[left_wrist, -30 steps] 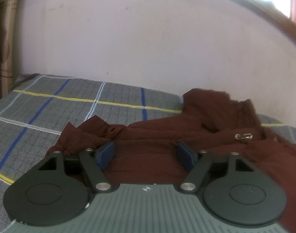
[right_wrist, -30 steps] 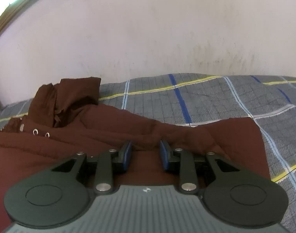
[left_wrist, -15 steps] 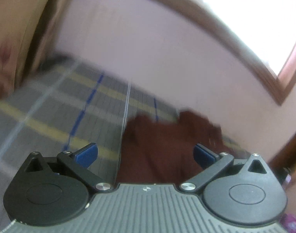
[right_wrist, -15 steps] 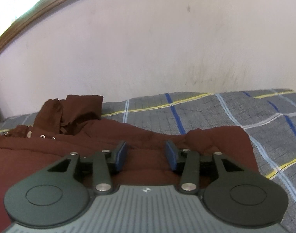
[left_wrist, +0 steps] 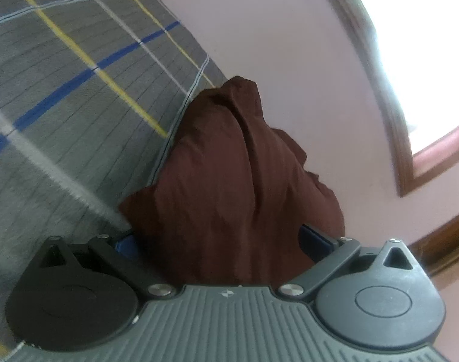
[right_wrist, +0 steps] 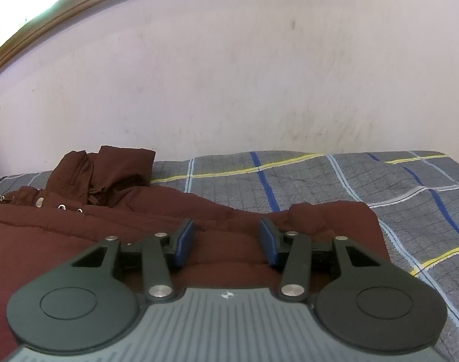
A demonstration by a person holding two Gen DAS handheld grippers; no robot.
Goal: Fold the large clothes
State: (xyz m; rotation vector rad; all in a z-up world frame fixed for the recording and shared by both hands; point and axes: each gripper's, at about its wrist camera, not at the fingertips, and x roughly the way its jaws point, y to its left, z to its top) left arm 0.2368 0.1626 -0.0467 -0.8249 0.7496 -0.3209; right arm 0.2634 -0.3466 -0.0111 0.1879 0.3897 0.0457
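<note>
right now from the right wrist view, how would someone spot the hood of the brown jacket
Start at the bed's grey plaid bedspread below the pale pink wall. A dark brown jacket lies across its left side. The hood is the crumpled bunch standing up at the jacket's far left end, nearest the wall, just above a row of small metal eyelets; the rest lies low and flat.

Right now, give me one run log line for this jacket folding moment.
stage: between grips | left gripper: open, jacket between pads | right gripper: open, opening, over jacket | bed: jacket flat
</note>
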